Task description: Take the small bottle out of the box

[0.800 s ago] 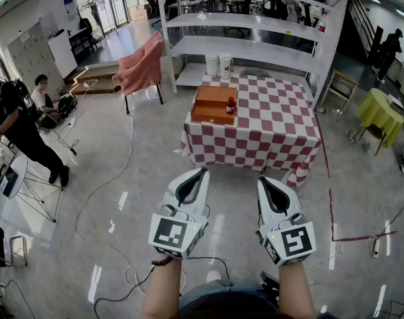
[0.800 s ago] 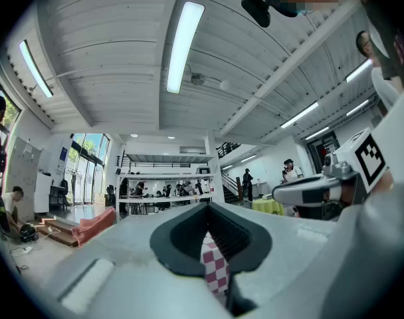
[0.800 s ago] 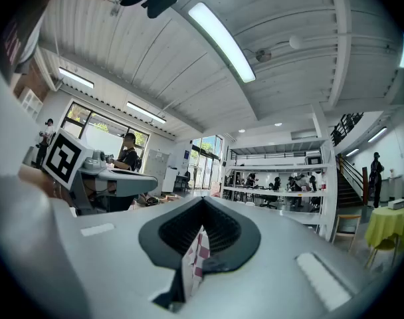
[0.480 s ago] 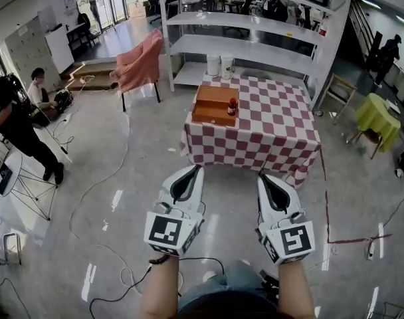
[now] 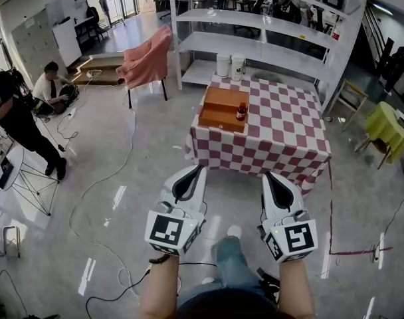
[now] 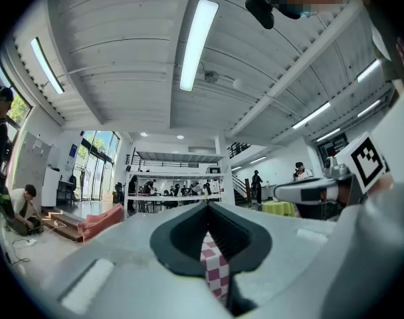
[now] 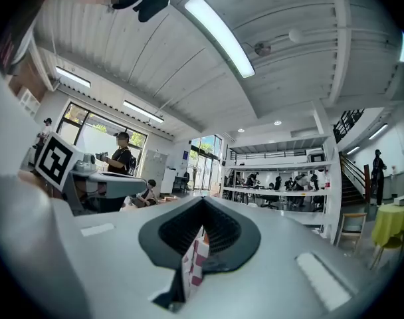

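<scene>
Checkered table (image 5: 268, 135) has been brought nearer; small bottle (image 5: 241, 112) stays in box (image 5: 218, 108), unreached; left gripper (image 5: 199, 169) and right gripper (image 5: 266, 175) are held closed, empty.

A small dark bottle (image 5: 241, 111) with a red top stands upright at the right edge of a shallow, open orange-brown box (image 5: 218, 107). The box lies flat on the far left part of a checked table (image 5: 282, 137)

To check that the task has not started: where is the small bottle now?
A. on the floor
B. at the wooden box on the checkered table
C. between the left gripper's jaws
B: the small bottle stands at the right edge of the wooden box on the checkered table.
</scene>
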`<act>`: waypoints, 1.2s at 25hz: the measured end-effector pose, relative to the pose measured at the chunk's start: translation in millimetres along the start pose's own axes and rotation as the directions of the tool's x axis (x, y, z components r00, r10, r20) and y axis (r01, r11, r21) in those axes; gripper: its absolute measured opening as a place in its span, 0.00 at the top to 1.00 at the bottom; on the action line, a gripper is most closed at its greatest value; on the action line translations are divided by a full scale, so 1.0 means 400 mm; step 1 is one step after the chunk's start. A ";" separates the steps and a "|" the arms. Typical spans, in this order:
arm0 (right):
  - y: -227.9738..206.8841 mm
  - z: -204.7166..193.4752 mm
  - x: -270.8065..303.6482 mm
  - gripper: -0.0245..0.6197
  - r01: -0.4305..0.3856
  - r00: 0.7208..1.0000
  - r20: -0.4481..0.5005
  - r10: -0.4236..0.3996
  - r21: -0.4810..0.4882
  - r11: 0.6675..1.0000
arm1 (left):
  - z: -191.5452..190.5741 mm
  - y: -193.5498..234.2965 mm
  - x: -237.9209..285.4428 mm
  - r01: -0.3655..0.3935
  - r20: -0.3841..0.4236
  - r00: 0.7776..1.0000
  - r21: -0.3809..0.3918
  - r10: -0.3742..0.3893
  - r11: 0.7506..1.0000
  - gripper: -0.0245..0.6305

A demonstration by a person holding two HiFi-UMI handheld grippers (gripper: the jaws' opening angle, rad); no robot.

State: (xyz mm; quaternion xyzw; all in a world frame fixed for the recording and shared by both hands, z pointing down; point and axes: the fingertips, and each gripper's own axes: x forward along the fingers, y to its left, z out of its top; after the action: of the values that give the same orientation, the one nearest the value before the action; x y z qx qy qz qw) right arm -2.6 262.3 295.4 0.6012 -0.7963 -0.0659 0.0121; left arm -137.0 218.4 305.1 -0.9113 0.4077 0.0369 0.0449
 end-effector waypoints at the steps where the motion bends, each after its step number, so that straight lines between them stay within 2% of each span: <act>1: -0.017 -0.008 0.022 0.96 -0.003 1.000 -0.001 0.003 0.002 1.000 | -0.008 0.008 0.025 -0.002 -0.003 1.000 0.001 0.002 1.000 0.96; 10: -0.211 -0.070 0.274 0.96 -0.040 0.999 -0.013 0.041 0.015 0.999 | -0.064 0.099 0.320 -0.010 -0.030 1.000 0.006 0.010 1.000 0.96; 21: -0.455 -0.118 0.592 0.96 -0.095 0.995 -0.017 0.096 0.045 0.994 | -0.100 0.233 0.679 -0.071 -0.045 0.996 0.015 0.072 0.997 0.96; 30: -0.536 -0.161 0.720 0.96 -0.126 0.991 -0.027 0.129 0.084 0.988 | -0.126 0.281 0.783 -0.111 -0.080 0.991 0.008 0.111 0.994 0.96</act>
State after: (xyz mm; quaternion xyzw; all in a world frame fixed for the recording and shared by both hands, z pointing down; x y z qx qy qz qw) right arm 129.0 -77.1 316.4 0.5500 -0.8348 -0.0226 0.0044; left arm -11.0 -93.6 316.9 -0.8879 0.4592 0.0020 0.0278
